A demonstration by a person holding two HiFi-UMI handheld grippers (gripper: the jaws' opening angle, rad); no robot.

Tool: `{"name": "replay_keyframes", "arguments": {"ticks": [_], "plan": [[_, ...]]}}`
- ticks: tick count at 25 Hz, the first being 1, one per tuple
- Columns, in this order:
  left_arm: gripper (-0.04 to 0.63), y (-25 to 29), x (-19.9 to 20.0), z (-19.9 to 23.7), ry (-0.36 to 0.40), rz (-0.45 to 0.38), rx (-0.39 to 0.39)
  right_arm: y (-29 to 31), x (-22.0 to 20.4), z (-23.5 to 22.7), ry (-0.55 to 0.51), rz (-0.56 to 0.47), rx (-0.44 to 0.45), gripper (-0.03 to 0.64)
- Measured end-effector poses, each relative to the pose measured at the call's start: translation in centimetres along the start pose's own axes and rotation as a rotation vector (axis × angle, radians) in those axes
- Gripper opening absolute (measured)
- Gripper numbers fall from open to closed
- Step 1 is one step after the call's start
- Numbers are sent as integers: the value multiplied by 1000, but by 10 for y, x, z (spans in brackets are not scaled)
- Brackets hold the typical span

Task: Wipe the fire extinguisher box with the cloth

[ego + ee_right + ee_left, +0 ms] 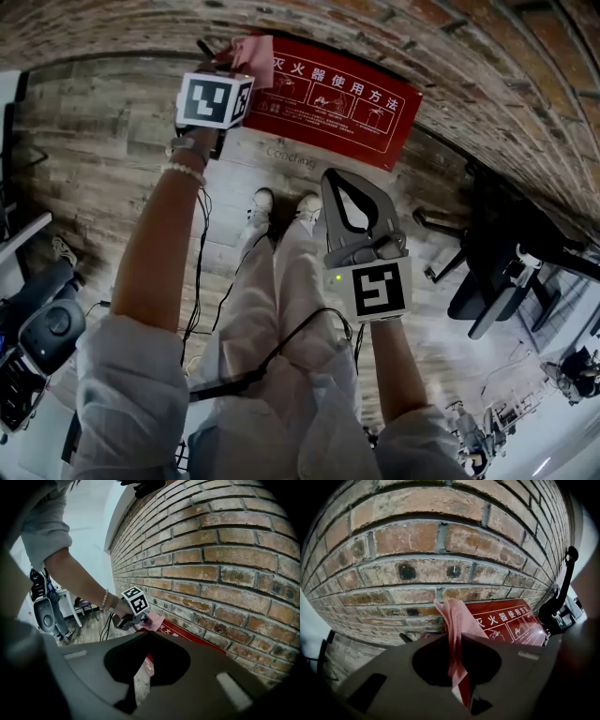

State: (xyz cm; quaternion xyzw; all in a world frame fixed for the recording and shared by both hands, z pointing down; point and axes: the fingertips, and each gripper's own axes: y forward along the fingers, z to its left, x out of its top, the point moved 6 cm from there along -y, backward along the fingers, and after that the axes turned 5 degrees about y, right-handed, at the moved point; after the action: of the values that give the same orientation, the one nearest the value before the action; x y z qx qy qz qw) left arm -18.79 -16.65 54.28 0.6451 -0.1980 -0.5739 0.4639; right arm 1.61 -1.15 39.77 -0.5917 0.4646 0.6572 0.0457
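Red fire extinguisher box (342,103) with white instruction print, low against the brick wall (450,56), pink cloth (251,49) at its left corner, clamped between the left gripper (452,639) jaws, right gripper (146,633) jaws together and empty, apart from the box over the wooden floor (103,141), black chair (497,272) to the right

My left claw (223,58) is out front at the left end of the red flat rectangular fire extinguisher box (347,103), with the pink square cloth (253,52) pinched between its jaws. The box sits at the foot of the brown brick wall (422,37), on the grey wooden plank floor (112,141). My right claw (342,183) is nearer me, to the right, short of the box.
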Motion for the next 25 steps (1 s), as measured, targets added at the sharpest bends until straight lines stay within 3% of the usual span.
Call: {"name": "replay_keyframes", "arguments": {"ticks": [16, 25], "plan": [[15, -3, -7, 12, -14, -3, 15, 10, 1, 7, -6, 9, 23, 5], [12, -13, -6, 11, -24, -77, 27, 5, 1, 4, 0, 5, 11, 5]]}}
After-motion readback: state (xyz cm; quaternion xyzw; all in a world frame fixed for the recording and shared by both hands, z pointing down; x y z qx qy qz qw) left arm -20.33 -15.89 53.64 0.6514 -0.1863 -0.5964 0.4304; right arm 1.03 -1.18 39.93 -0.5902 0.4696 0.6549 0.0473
